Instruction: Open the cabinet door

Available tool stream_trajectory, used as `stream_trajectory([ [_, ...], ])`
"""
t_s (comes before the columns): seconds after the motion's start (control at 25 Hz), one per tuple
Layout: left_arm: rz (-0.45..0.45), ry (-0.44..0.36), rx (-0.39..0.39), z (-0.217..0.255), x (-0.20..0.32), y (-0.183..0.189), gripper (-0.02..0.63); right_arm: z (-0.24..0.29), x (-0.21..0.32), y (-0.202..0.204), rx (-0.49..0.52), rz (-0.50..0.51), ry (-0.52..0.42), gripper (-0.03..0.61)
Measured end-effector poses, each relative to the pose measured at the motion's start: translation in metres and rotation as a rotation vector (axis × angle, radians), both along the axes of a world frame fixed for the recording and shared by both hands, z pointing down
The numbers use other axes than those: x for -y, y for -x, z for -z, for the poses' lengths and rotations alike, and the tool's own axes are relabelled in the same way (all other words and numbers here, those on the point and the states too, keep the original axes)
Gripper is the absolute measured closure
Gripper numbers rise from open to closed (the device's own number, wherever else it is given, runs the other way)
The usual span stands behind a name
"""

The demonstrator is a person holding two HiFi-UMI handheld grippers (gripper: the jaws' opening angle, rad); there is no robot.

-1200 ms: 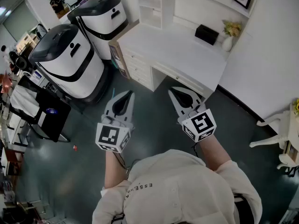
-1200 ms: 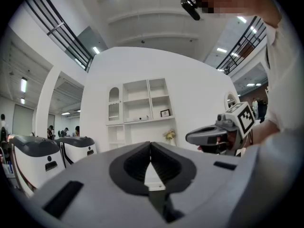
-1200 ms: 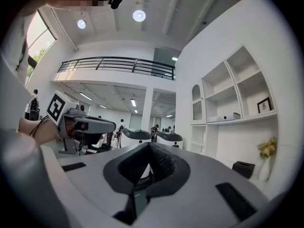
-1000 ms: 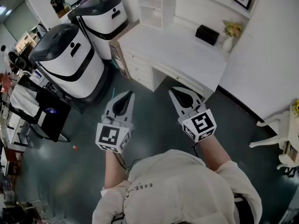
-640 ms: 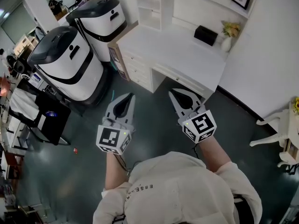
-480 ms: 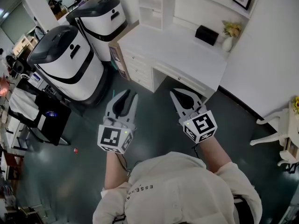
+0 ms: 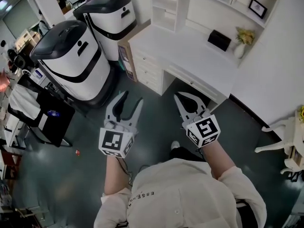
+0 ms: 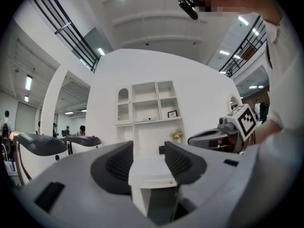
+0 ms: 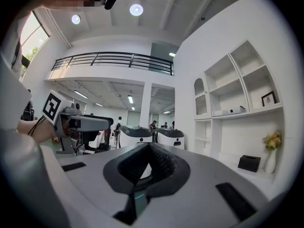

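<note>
Left gripper [image 7: 133, 97]: jaws have just been opening and now stand wide apart, nothing between them. Right gripper [image 7: 177, 95]: jaws closed tip to tip, empty. Both are held level over the dark floor [image 7: 156, 127]. White desk cabinet [image 7: 148, 71], fronts shut, stands at twelve o'clock, well apart from both.

Head view: from high above, looking steeply down on the dark floor [image 7: 156, 122] and the white table [image 7: 190, 51] just ahead. Left gripper view: low and level, facing table and shelves [image 8: 147, 103] head-on, fairly near. Right gripper view: level, angled leftward, shelves at its right edge. Shared by all three: table and shelves
</note>
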State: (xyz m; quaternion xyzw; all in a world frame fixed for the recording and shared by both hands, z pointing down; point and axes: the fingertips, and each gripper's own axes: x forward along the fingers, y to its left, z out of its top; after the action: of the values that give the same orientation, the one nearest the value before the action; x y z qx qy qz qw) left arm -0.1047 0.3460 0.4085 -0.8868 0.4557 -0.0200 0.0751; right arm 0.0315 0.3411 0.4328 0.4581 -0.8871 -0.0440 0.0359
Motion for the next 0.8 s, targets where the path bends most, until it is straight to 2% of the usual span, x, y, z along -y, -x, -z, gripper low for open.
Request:
stream_trajectory([
  [0.16, 0.038, 0.005, 0.007, -0.006, 0.027, 0.017, 0.426, -0.008, 0.037, 0.014, -0.007, 0.036, 0.008, 0.565],
  [0.36, 0.084, 0.011, 0.029, -0.01, 0.088, 0.024, 0.426, -0.013, 0.111, 0.019, -0.007, 0.078, 0.004, 0.565],
  [0.48, 0.112, 0.003, 0.039, -0.001, 0.137, 0.023, 0.426, -0.009, 0.166, 0.022, -0.027, 0.104, -0.007, 0.565],
  [0.6, 0.132, 0.011, 0.009, 0.008, 0.194, 0.018, 0.426, 0.005, 0.223, 0.02, -0.019, 0.133, -0.019, 0.565],
  [0.8, 0.121, -0.005, 0.011, 0.022, 0.297, -0.012, 0.426, 0.027, 0.323, -0.013, -0.007, 0.117, -0.045, 0.565],
])
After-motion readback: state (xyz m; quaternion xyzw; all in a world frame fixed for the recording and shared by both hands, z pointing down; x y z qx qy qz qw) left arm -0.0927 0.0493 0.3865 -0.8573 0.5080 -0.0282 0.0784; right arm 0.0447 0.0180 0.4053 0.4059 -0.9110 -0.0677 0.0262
